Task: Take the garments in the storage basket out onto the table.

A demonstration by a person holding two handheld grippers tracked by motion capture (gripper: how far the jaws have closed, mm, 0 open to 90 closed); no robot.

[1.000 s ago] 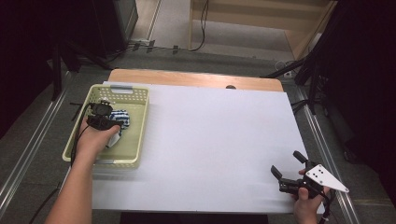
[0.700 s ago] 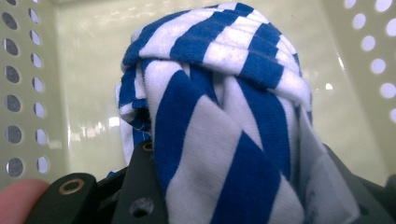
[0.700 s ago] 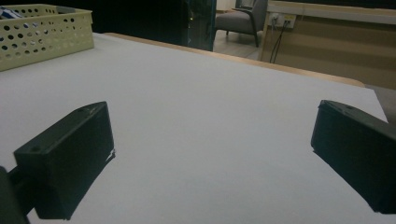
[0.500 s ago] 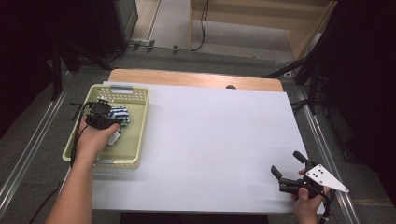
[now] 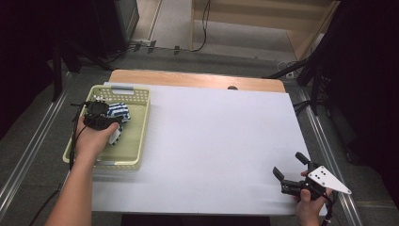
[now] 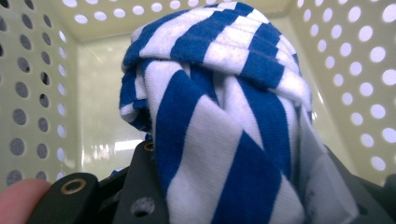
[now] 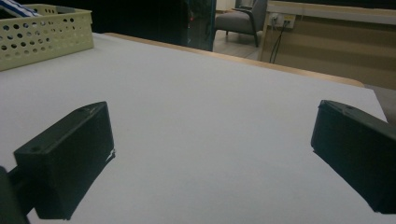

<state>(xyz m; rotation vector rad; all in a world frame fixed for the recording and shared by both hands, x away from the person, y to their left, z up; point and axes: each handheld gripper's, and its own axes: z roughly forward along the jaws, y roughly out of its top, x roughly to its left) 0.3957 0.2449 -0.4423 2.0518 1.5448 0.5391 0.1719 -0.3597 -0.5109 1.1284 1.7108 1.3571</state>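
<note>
The blue and white striped cloth is bunched into a soft bundle and sits inside the pale yellow basket, near the far half of it. In the left gripper view the cloth rises directly from between the black jaws, and the perforated basket walls stand close around it on both sides. The left tool is closed on the striped cloth, with the jaws only partly apart because the fabric fills the space between them; the person's left hand holds this tool over the basket. The basket stands at the left edge of the white counter. Well apart from it, at the near right corner of the counter, the right tool has its jaws wide, with nothing between them, just above the bare white surface.
</note>
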